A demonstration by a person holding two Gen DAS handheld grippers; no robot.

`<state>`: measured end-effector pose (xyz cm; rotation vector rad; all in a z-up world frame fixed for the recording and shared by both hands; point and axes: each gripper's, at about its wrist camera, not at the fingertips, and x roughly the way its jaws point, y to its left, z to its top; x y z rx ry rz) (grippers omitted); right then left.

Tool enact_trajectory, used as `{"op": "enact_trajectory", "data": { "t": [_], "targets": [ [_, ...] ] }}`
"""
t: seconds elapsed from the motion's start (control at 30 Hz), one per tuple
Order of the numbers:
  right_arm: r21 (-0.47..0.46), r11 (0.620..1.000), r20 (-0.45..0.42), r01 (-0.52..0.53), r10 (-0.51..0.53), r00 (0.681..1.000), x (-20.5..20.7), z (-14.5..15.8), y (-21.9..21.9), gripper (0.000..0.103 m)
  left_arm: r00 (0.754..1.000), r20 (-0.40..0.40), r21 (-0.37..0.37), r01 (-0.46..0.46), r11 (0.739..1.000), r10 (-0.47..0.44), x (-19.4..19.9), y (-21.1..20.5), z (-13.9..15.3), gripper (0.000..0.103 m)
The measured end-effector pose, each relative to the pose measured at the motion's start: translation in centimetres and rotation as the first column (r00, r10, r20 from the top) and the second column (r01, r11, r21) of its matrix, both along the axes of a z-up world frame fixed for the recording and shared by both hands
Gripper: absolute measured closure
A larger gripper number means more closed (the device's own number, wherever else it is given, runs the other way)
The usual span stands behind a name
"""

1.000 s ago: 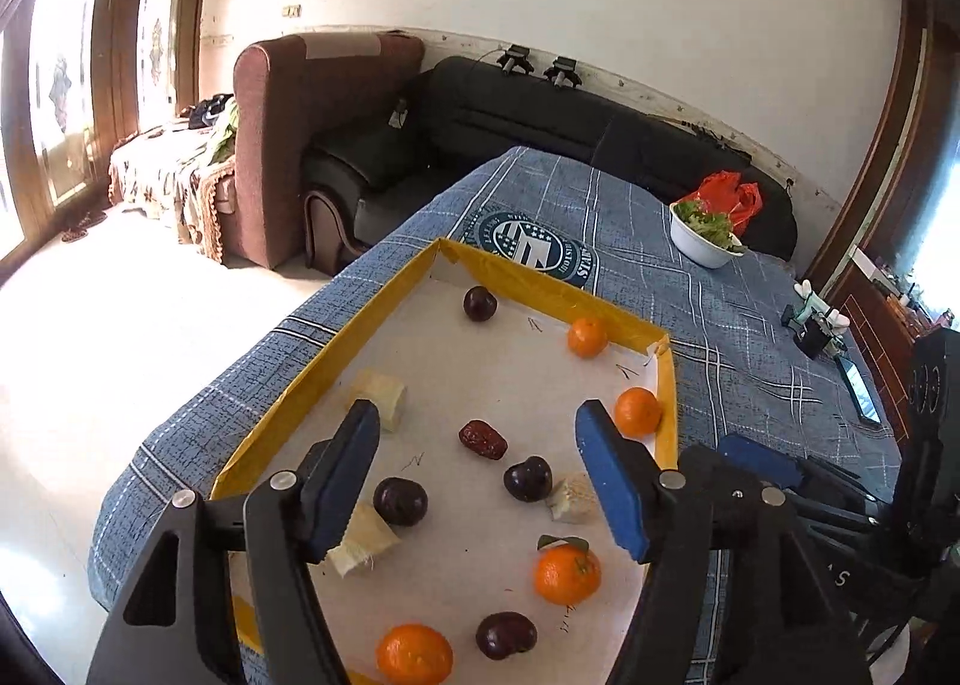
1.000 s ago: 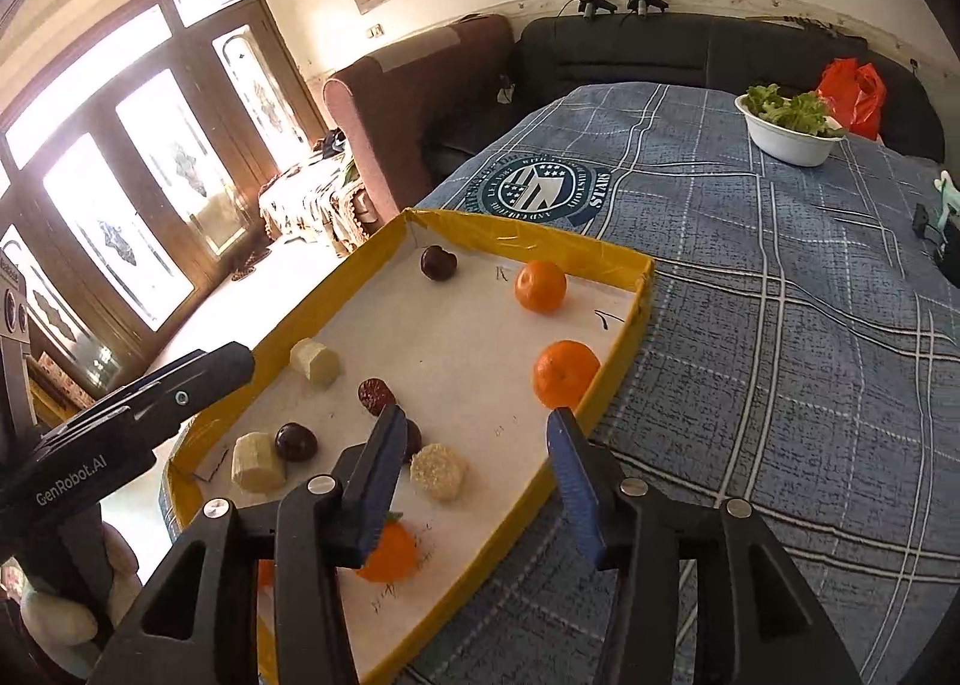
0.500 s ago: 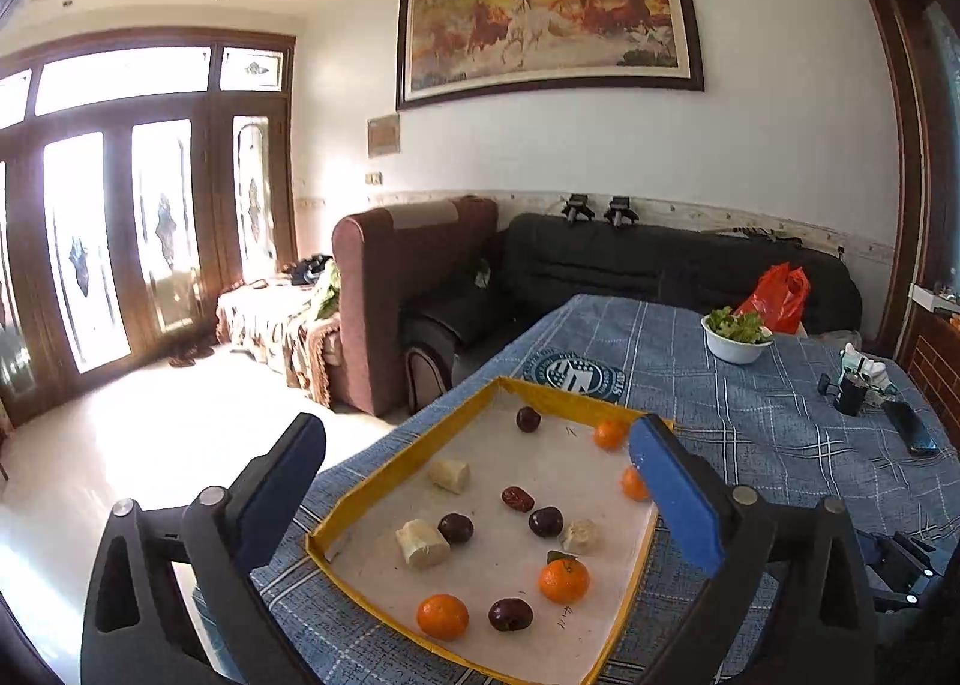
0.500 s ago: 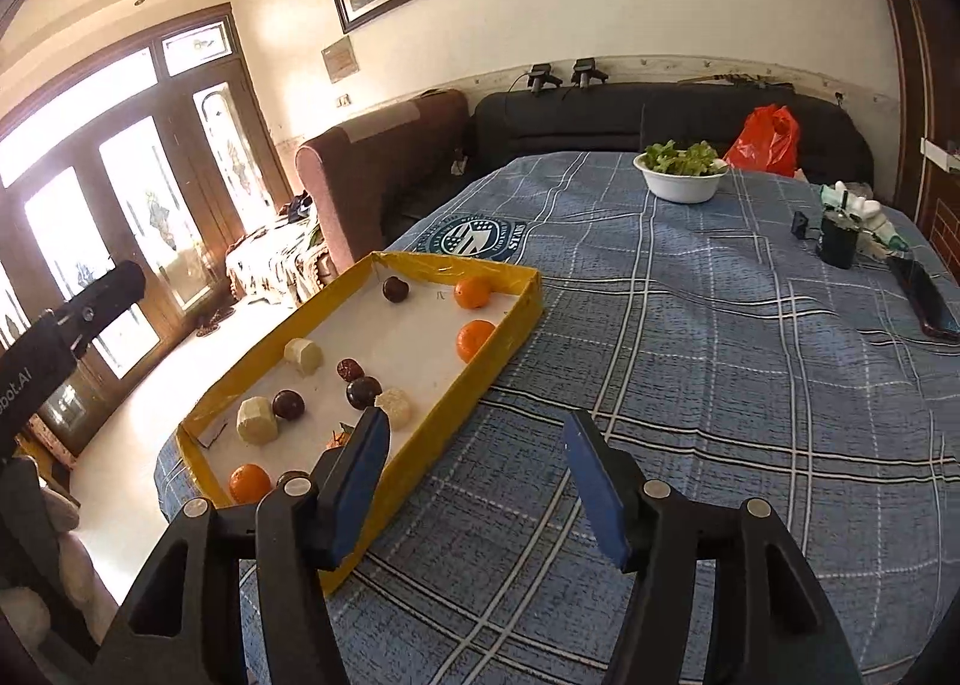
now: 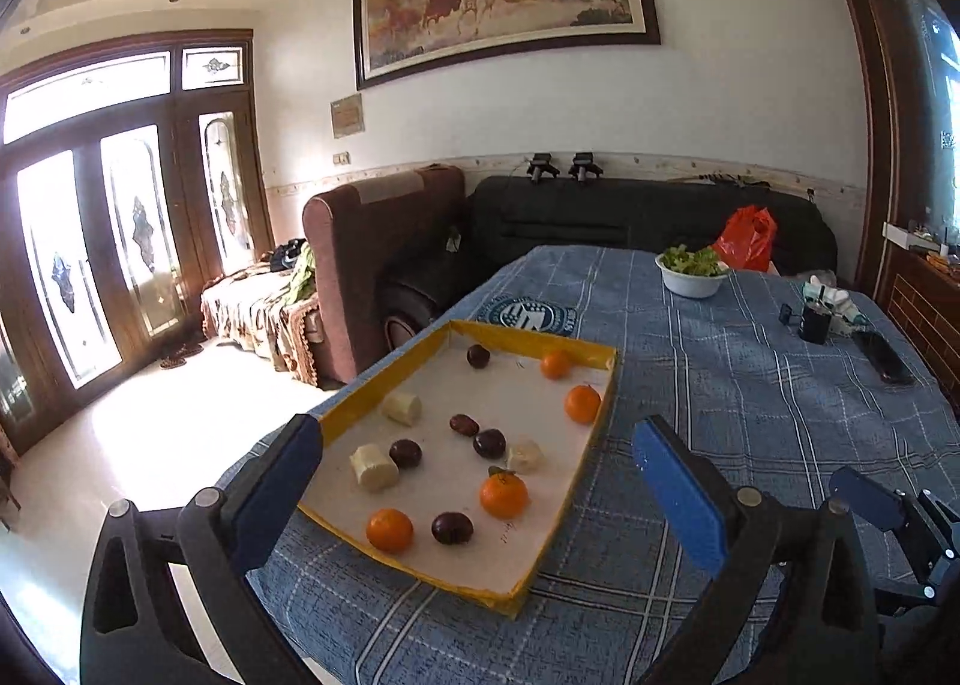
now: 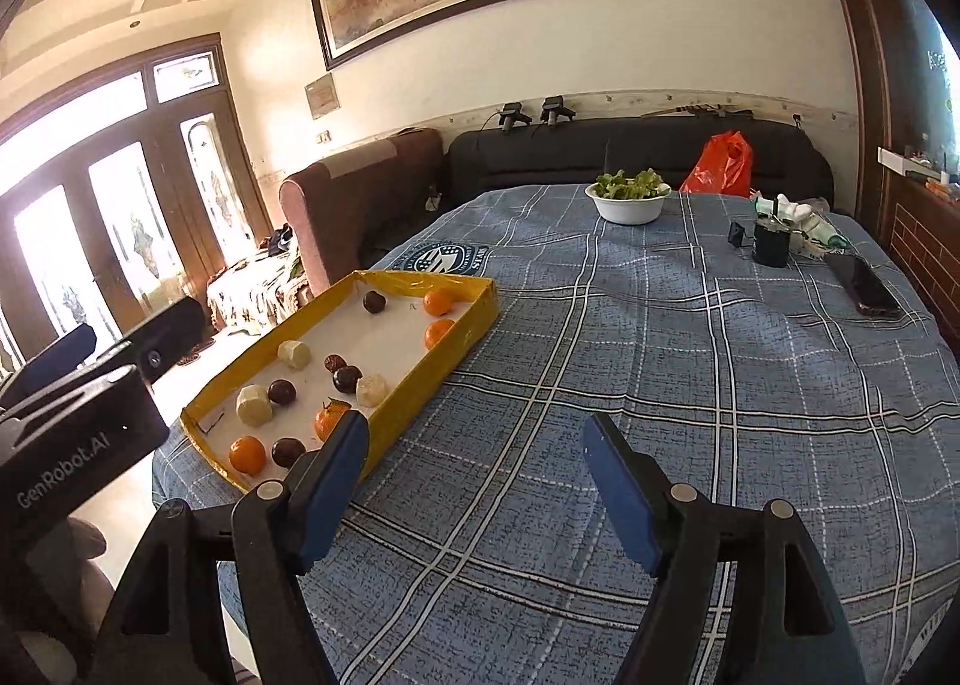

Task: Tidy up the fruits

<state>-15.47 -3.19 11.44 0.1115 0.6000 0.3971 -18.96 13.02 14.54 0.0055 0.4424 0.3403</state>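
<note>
Left wrist view shows the left tool [image 5: 477, 472] hanging above the near end of the worktop [image 5: 750, 403], its blue pads spread wide with nothing between them. Framed by those pads lies the yellow-walled tray [image 5: 384, 391], resting on the blue plaid cloth near the worktop's left edge. Inside it sit four oranges: one at the near end [image 5: 390, 529], one with a green leaf [image 5: 503, 494] just beside a dark plum [image 5: 452, 527], and two by the far right wall [image 5: 582, 403]. Other dark plums, a reddish date [image 5: 464, 424] and three pale chunks (what fruit they are I cannot tell) are scattered across the white floor of the tray, mostly apart from each other.

Right wrist view has the right tool [image 6: 474, 472] over bare cloth, to the right of the tray [image 6: 468, 334], likewise gaping and holding nothing. Its left pad overlaps the tray's near corner in the picture. Well beyond, at the far end of the worktop, stands a white bowl [image 6: 627, 211] of greens, with a dark phone [image 6: 862, 284] near the right edge.
</note>
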Motion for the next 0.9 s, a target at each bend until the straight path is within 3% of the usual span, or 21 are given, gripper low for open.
{"op": "enact_trajectory", "data": {
  "t": [0.27, 0.9],
  "targets": [
    [-0.008, 1.000, -0.023, 0.019, -0.019, 1.000, -0.4, -0.9, -0.4, 0.023, 0.995, -0.093, -0.059, 0.032, 0.998, -0.037, 0.7, 0.1, -1.9, 0.000],
    [-0.056, 0.998, -0.040, 0.019, -0.021, 0.999, 0.6, -2.5, 1.1, 0.018, 0.990, -0.134, -0.104, 0.019, 0.994, -0.033, 1.6, 1.1, -3.5, 0.000]
  ]
}}
